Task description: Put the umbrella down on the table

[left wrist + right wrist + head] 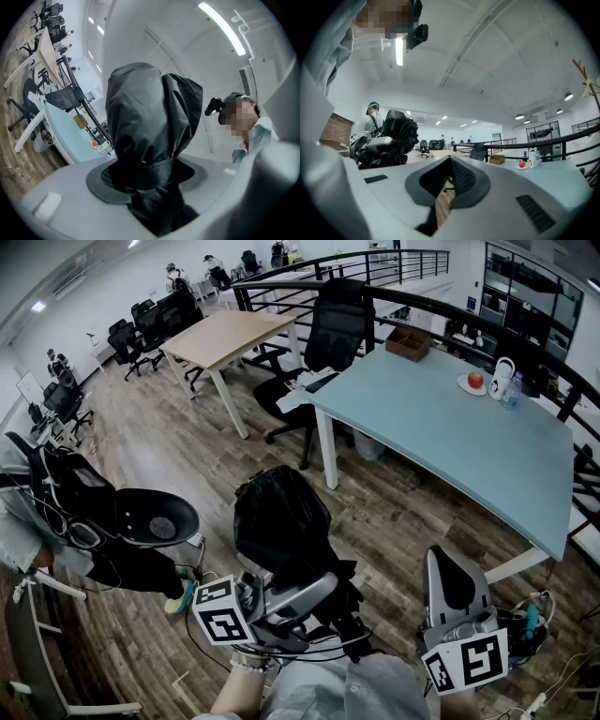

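Wood-floored office, left hand-held gripper (309, 589) angled slightly upward; clasping black umbrella (279, 521)

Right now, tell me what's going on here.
A person holds a gripper in each hand. The left gripper is clamped on a folded black umbrella and carries it above the wood floor, short of the light blue table. The right gripper is empty, with its jaws together. The umbrella is not yet on the table.
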Demonstrator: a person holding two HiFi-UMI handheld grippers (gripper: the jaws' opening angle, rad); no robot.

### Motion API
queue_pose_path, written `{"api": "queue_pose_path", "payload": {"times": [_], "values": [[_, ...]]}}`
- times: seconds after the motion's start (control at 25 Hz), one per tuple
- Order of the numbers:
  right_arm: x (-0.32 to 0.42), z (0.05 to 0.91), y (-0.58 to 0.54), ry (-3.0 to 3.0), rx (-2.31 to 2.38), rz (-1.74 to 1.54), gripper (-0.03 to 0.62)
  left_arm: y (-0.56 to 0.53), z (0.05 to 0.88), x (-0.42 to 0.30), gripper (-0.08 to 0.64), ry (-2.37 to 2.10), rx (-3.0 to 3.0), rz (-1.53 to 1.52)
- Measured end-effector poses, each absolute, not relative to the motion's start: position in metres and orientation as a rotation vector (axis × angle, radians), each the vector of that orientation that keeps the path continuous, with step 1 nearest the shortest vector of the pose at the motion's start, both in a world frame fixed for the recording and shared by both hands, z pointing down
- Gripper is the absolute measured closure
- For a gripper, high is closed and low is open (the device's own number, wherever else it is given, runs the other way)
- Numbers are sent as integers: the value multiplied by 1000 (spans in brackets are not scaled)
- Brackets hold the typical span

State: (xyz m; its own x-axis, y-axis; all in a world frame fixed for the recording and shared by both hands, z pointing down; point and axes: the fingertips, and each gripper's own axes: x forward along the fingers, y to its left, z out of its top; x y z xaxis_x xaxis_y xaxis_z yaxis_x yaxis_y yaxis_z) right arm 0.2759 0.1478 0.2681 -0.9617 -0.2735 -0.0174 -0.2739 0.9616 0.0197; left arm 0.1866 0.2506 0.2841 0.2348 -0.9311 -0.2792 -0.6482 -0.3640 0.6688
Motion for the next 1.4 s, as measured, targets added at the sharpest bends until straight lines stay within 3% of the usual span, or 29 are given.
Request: {"api": "queue_pose_path", "payload": {"times": [1.4], "values": [[280,283,150,3140,-347,-56,595,266,282,192,305,-1510,2082,-938]]}}
